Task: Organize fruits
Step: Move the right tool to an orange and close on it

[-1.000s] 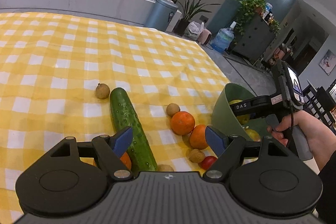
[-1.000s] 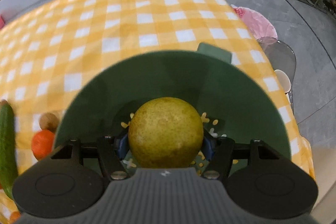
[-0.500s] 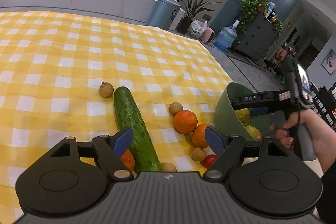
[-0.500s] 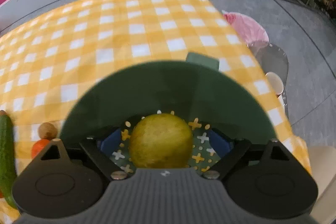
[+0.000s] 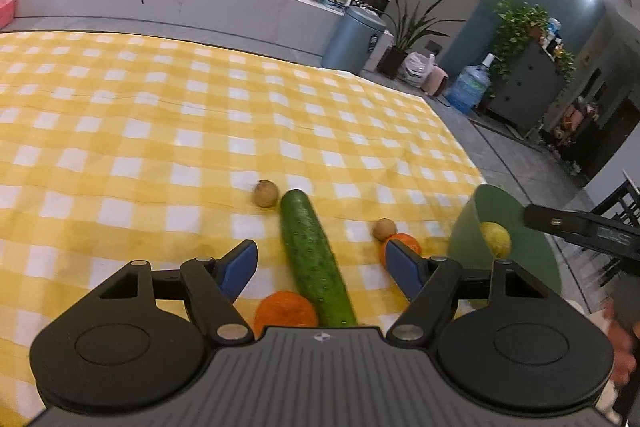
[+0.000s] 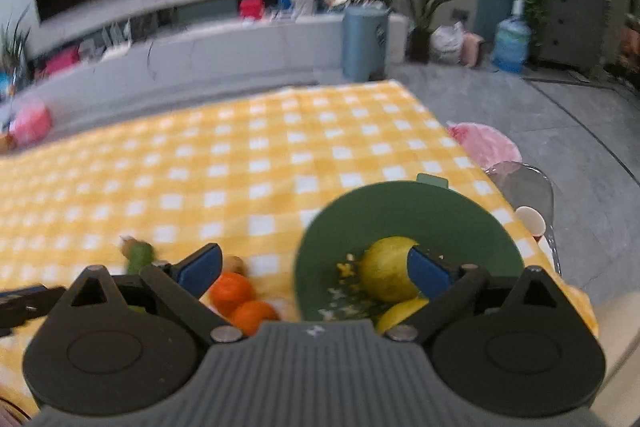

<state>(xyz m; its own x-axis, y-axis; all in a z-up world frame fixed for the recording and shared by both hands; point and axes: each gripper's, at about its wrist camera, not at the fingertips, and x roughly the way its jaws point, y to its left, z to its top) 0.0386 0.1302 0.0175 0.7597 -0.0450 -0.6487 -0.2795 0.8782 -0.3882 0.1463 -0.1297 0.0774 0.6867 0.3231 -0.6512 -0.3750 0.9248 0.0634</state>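
A green bowl [image 6: 404, 211] stands at the table's right edge and holds a yellow-green pear [image 6: 386, 275] and a second yellow fruit [image 6: 400, 311]. My right gripper [image 6: 316, 269] is open and empty, raised above the bowl's left rim. The bowl also shows in the left wrist view [image 5: 516, 247]. My left gripper [image 5: 322, 263] is open and empty over a green cucumber [image 5: 312, 259]. An orange [image 5: 286, 311] lies left of the cucumber. Another orange [image 5: 402, 243] and small brown fruits [image 5: 266, 193] [image 5: 385, 228] lie nearby.
The yellow checked tablecloth [image 5: 160, 131] covers the table. Two oranges [image 6: 240, 301] lie just left of the bowl in the right wrist view. A pink stool [image 6: 484, 145] and a clear chair [image 6: 524, 187] stand past the table's right edge.
My right gripper opened, let the pear drop into the bowl, then lifted and pulled back to the left. My left gripper shifted right over the cucumber.
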